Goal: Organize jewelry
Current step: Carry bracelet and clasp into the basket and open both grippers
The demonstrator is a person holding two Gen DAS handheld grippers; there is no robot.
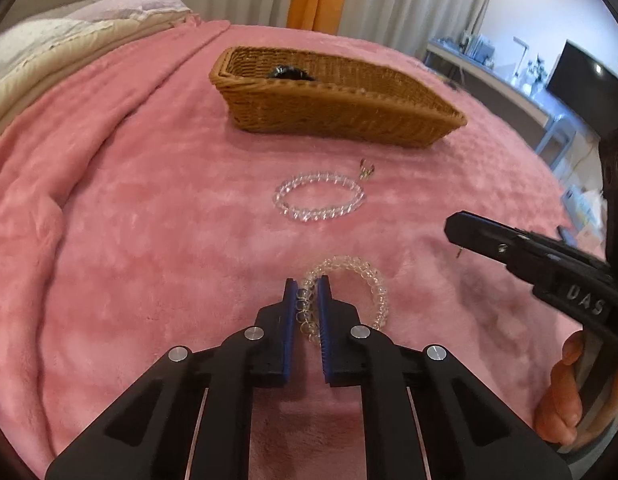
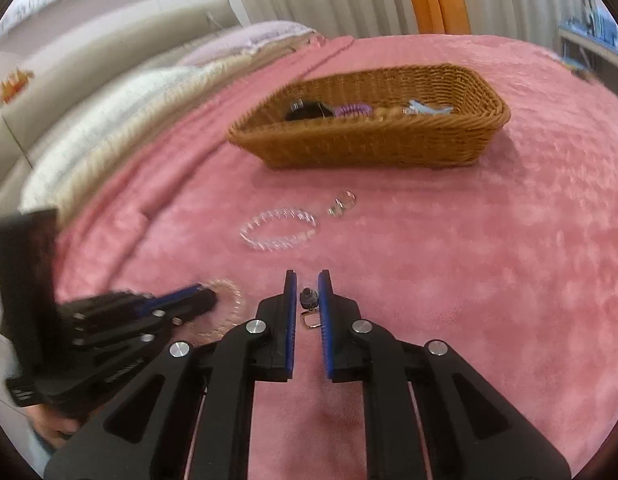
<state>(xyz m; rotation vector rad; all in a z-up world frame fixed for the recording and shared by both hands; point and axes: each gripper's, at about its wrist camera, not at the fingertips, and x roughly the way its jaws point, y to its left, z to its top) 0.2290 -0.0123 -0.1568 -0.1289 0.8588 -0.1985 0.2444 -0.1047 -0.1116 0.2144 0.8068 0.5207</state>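
My left gripper [image 1: 307, 280] is shut on one side of a clear spiral bracelet [image 1: 361, 276] that lies on the pink blanket [image 1: 149, 220]. My right gripper [image 2: 307, 276] is shut on a small earring [image 2: 309, 302] with a dark bead and a gold loop, held just above the blanket. In the right wrist view the left gripper [image 2: 207, 300] sits at lower left on the blurred spiral bracelet [image 2: 229, 308]. In the left wrist view the right gripper [image 1: 453, 228] comes in from the right. A clear bead bracelet [image 1: 321, 196] [image 2: 279, 230] lies further ahead.
A wicker basket [image 1: 337, 116] [image 2: 369, 148] stands at the back, holding a black item [image 2: 309, 110], a purple spiral tie [image 2: 353, 110] and a blue clip [image 2: 429, 109]. Small clear pieces [image 2: 343, 202] [image 1: 366, 170] lie beside the bead bracelet. Pillows [image 2: 129, 100] are at left.
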